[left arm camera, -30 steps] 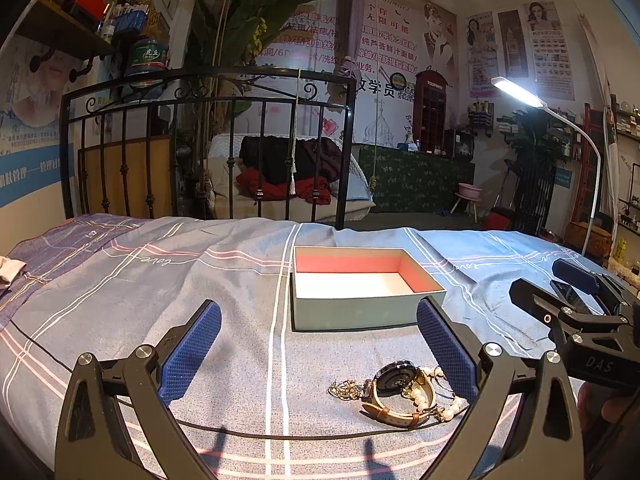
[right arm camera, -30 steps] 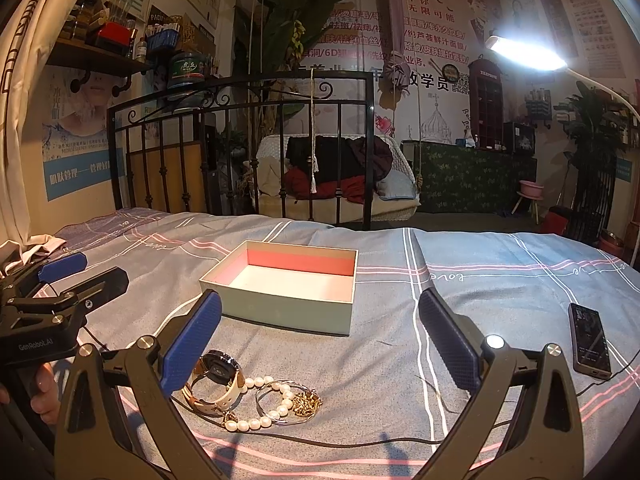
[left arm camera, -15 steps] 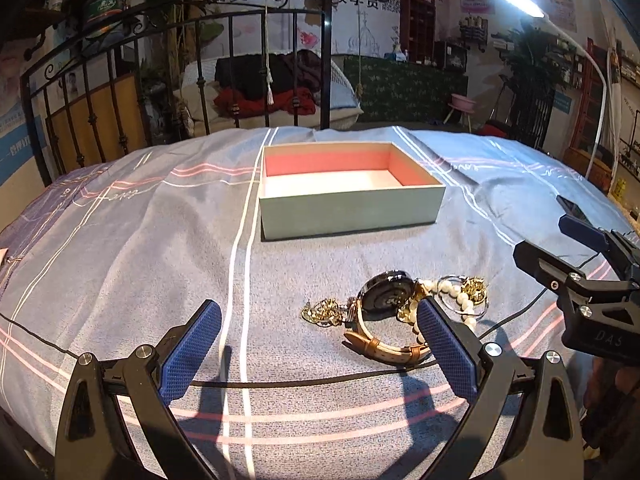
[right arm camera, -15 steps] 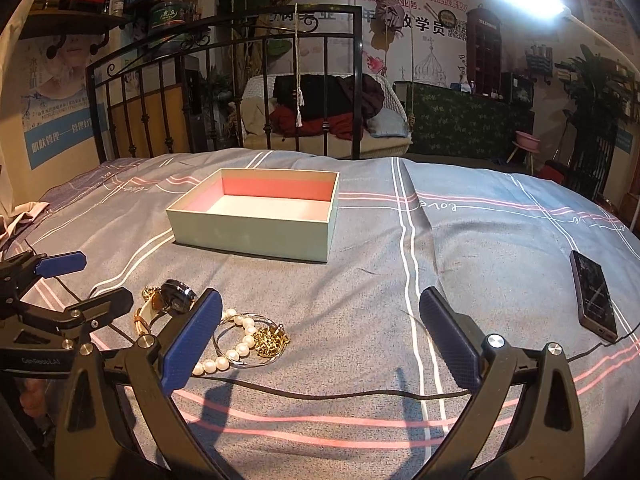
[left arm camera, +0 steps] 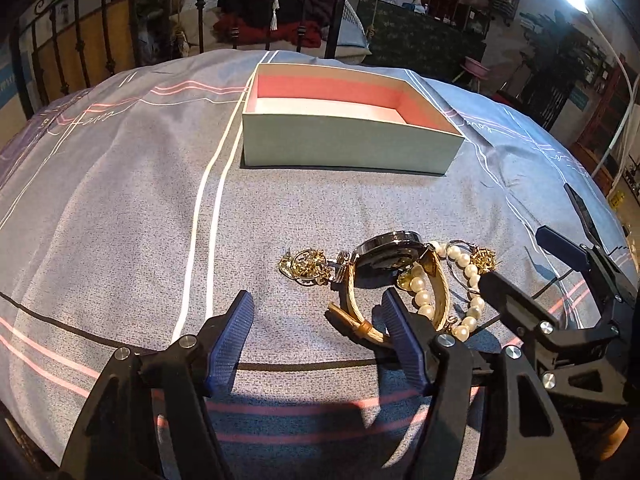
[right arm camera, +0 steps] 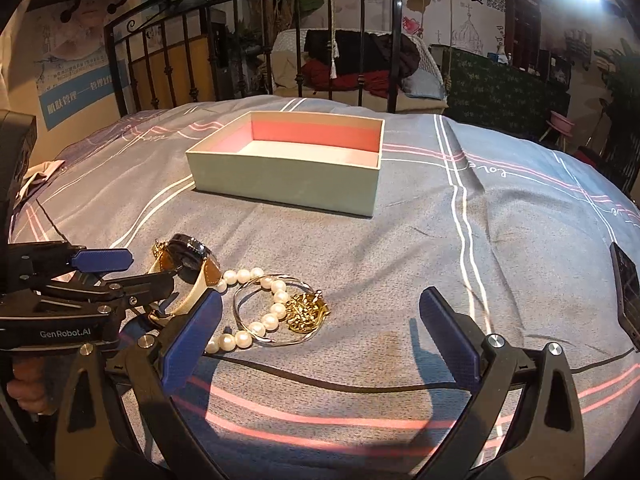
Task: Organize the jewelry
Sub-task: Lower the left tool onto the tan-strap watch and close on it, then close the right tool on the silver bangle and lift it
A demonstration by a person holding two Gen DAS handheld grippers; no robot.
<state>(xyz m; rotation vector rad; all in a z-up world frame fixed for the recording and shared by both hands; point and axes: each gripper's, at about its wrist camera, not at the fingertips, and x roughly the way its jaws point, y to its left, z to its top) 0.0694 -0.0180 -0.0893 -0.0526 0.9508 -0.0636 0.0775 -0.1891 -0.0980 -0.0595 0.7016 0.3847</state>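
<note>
Setting: grey-blue striped bedspread [right arm camera: 400, 248] over a bed with a black wrought-iron headboard [right arm camera: 256, 40], in a shop-like room hung with posters.

Left gripper: black two-finger left gripper with blue ribbed pads [left arm camera: 316, 332] sits low over the cloth, fingers partly apart and gripping nothing. Its right pad lies just beside the watch strap, and the opening points toward the gold pendant, so it looks lined up for a first pick.

Gold pendant: small gold filigree pendant on a wire ring [left arm camera: 306, 266] lies flat at the left end of the pile, touching the watch.

Watch: round dark-faced wristwatch with a tan leather strap [left arm camera: 390, 256] stands tilted on its looped strap in the middle of the heap.

Pearls: white pearl bead bracelet [right arm camera: 260, 304] curls through a thin silver bangle [right arm camera: 256, 328], with a second gold filigree charm [right arm camera: 306, 308] against it; the pieces overlap, so lifting one may drag another.

Box: open rectangular pale-green cardboard box with a pink lining [left arm camera: 348, 120] waits beyond the jewelry, apart from it and nothing visible inside, the likely destination.

Right gripper: matching right gripper [right arm camera: 320, 328] hovers wide open and holds nothing, just right of the heap.

Phone: dark slim smartphone [right arm camera: 626, 288] lies well apart at the far right.
</note>
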